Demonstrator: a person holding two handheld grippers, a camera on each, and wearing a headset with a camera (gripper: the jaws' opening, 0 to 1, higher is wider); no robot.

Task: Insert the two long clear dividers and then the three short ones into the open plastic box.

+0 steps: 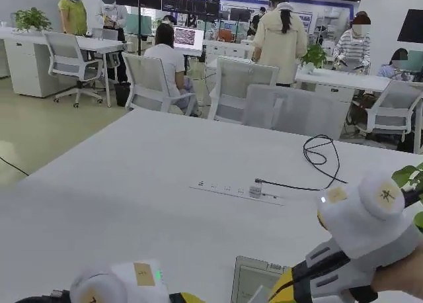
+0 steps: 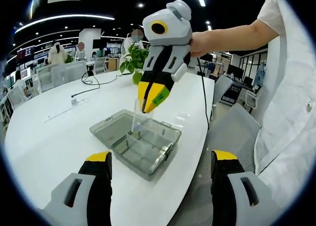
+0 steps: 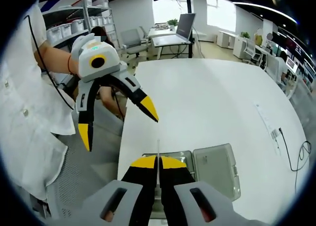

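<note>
Right gripper (image 3: 158,163) pinches clear divider (image 2: 139,118) above open box (image 2: 136,168) at tabletop (image 2: 49,137) near edge, left gripper (image 2: 160,159) spread; next, probably align and lower into slots.

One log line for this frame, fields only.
right gripper: shut on divider | divider: upright over box | left gripper: open, empty | box: open on table
</note>
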